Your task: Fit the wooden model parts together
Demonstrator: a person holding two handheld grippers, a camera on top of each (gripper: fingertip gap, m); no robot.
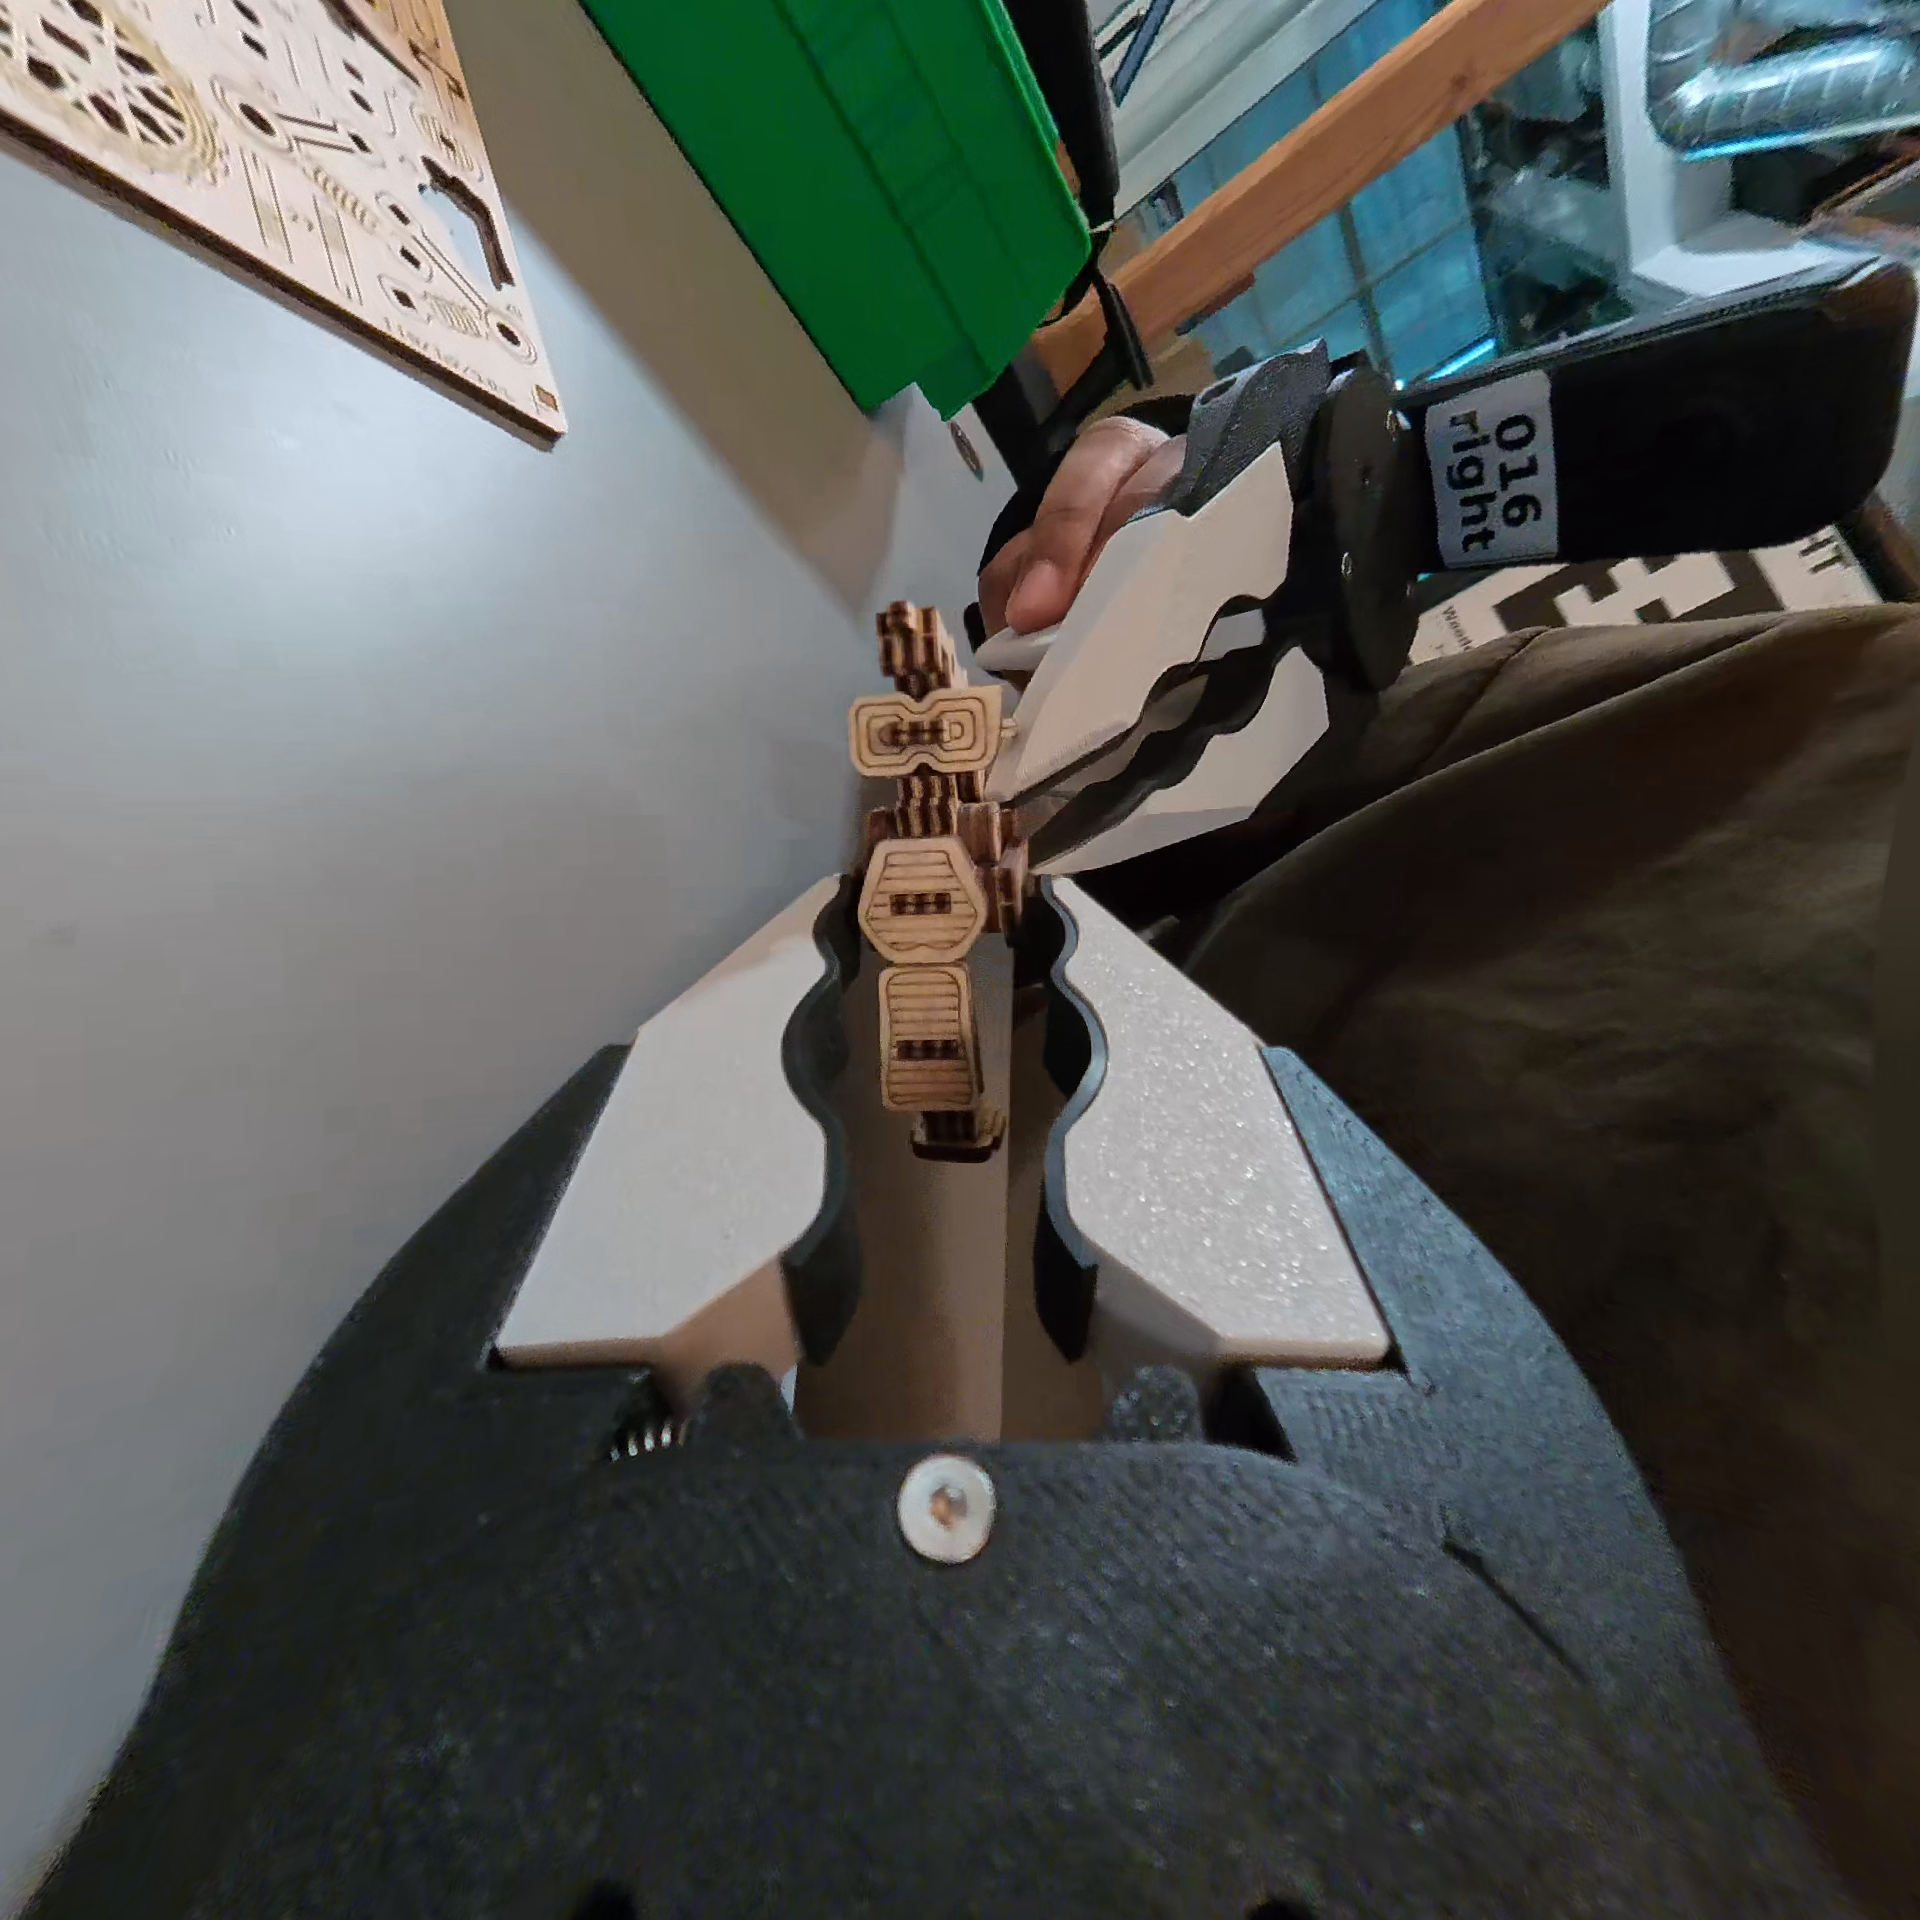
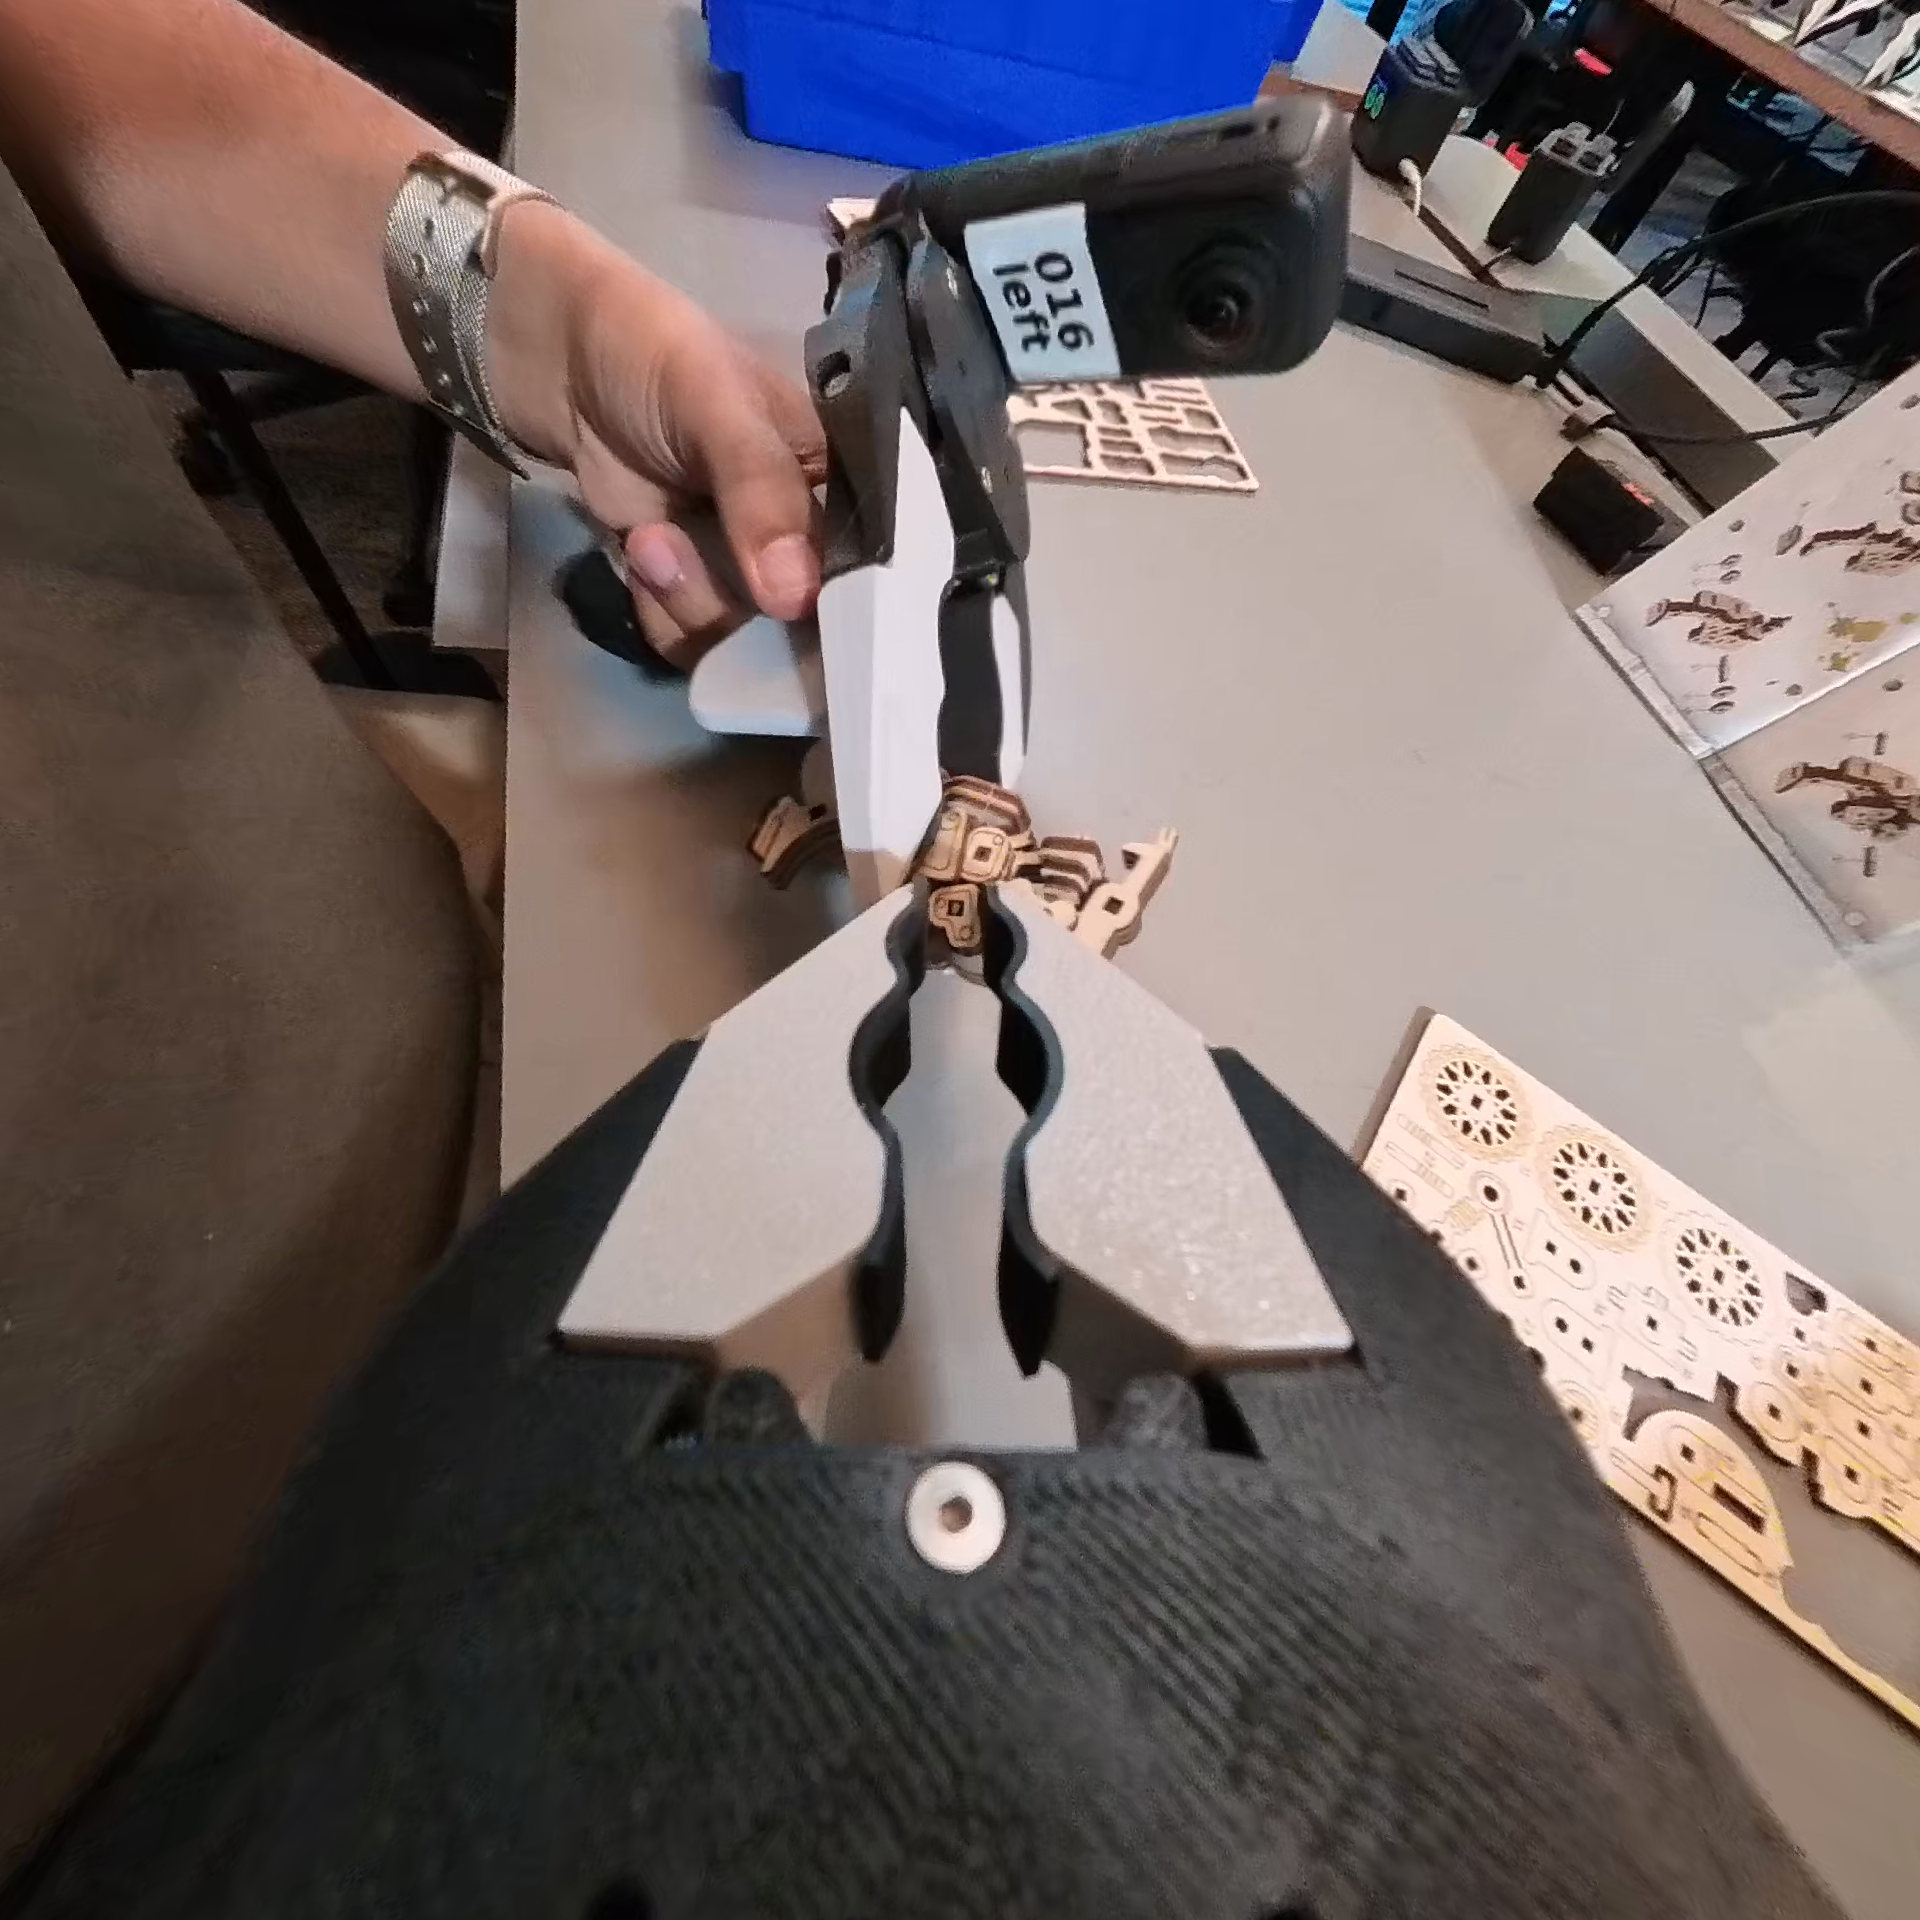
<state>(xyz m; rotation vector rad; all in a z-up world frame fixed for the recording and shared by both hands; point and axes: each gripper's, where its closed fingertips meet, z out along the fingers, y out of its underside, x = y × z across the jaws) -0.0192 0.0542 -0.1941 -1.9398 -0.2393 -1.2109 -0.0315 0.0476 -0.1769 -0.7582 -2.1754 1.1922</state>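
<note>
The wooden model (image 1: pixel 920 914) is a narrow stack of laser-cut plates, held in the air between the two grippers. My left gripper (image 1: pixel 945 894) is shut on its lower part, with the engraved plates standing between the fingers. My right gripper (image 1: pixel 1013 805) comes in from the right, its tips shut on the model's side just above the left fingertips. In the right wrist view my right gripper (image 2: pixel 951 914) pinches a small wooden part (image 2: pixel 956 920) of the model (image 2: pixel 977 831). The left gripper (image 2: pixel 951 831) comes down from above and holds the model's upper part.
On the grey table (image 2: pixel 1351 779) lie loose wooden assemblies (image 2: pixel 1101 894), a parts sheet (image 2: pixel 1558 1247) at the right, an emptied sheet (image 2: pixel 1132 436) and instruction pages (image 2: pixel 1787 623). A blue bin (image 2: pixel 987 62) stands at the back. A green bin (image 1: pixel 862 177) and another parts sheet (image 1: pixel 312 156) show in the left wrist view. The tips of both grippers are at nearly the same place.
</note>
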